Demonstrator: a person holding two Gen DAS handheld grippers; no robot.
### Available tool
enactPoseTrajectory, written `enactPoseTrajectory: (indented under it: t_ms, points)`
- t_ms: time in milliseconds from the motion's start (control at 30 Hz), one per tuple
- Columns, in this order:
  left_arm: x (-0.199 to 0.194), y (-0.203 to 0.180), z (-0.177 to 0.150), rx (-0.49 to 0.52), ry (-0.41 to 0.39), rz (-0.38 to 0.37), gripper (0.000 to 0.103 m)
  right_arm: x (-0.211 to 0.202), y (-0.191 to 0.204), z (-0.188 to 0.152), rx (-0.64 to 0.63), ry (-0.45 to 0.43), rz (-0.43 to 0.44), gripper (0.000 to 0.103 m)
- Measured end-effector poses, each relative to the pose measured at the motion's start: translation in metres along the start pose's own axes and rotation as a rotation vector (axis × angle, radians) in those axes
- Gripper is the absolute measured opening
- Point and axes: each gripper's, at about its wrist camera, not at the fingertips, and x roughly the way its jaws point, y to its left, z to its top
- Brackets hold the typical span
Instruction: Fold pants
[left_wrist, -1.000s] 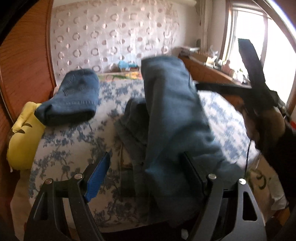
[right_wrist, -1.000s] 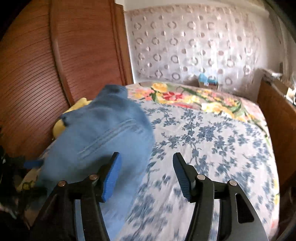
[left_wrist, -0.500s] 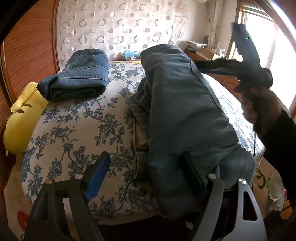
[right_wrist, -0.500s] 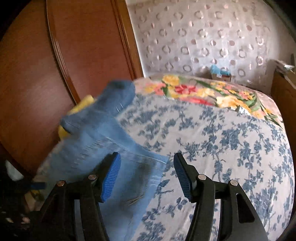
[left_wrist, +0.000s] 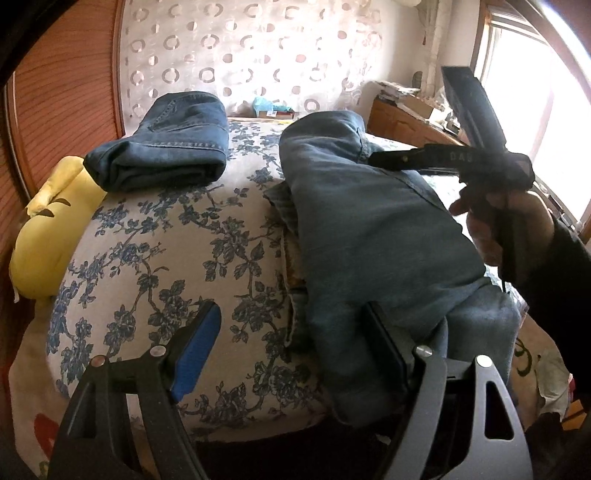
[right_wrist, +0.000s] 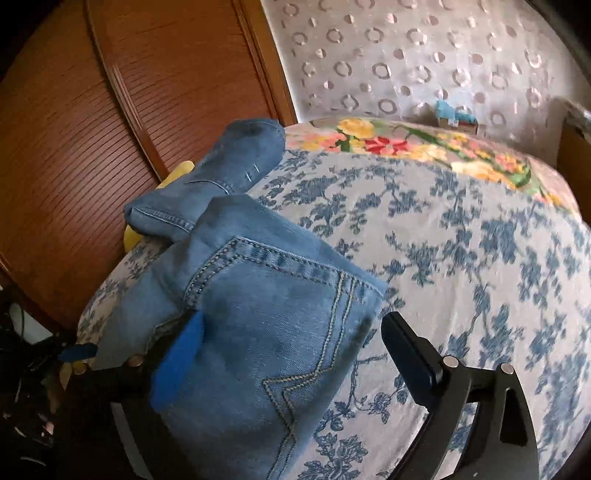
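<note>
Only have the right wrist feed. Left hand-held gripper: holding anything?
Observer: No. The left hand-held gripper is open, and only the blue-flowered bedsheet shows between its fingers.
Operator: How does the pair under my camera lie?
Observer: The light blue folded jeans run lengthwise down the bed, with their end at the near edge.
Operator: The other pair?
Observer: The dark blue folded jeans sit in a compact layered stack at the far left.

Left gripper (left_wrist: 291, 347) and right gripper (right_wrist: 291, 354) both hover low with jaws spread wide.
</note>
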Motion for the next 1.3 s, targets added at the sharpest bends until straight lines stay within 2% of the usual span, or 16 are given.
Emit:
enactPoseTrajectory:
  t_ms: [133, 200, 300, 333, 367, 400, 467, 667, 967, 1133, 1300]
  points:
    - [-0.003, -0.002, -0.003, -0.010, -0.001, -0.046, 0.059, 0.010, -0.014, -0.007, 0.086, 0.053, 0.110, 0.096]
    - [-0.002, -0.004, -0.004, -0.014, 0.000, -0.070, 0.048, 0.021, -0.018, -0.009, 0.122, 0.088, 0.176, 0.095]
    - [0.000, -0.005, -0.002, -0.021, -0.004, -0.100, 0.034, 0.025, -0.016, -0.008, 0.117, 0.082, 0.211, 0.078]
    - [0.000, -0.006, -0.002, -0.020, -0.006, -0.105, 0.031, 0.023, -0.013, -0.006, 0.111, 0.077, 0.224, 0.065]
    - [0.000, -0.006, -0.002, -0.020, -0.006, -0.116, 0.021, 0.021, -0.011, -0.004, 0.107, 0.073, 0.232, 0.050]
    - [-0.001, -0.007, -0.001, -0.024, -0.008, -0.119, 0.012, 0.017, -0.008, -0.002, 0.098, 0.060, 0.232, 0.045]
    - [-0.006, -0.008, 0.001, -0.017, -0.015, -0.119, 0.008, 0.012, -0.012, 0.000, 0.098, 0.027, 0.247, 0.033]
    - [-0.027, 0.002, 0.021, -0.033, -0.096, -0.151, 0.003, -0.028, 0.017, 0.040, 0.027, -0.090, 0.261, 0.028]
    - [-0.052, 0.042, 0.084, -0.040, -0.256, -0.142, 0.003, -0.074, 0.070, 0.112, -0.130, -0.209, 0.254, 0.025]
    - [-0.069, 0.077, 0.117, -0.050, -0.335, -0.090, 0.003, -0.056, 0.100, 0.155, -0.193, -0.236, 0.271, 0.024]
    - [-0.087, 0.122, 0.143, -0.085, -0.390, 0.019, 0.003, -0.017, 0.126, 0.202, -0.208, -0.247, 0.397, 0.024]
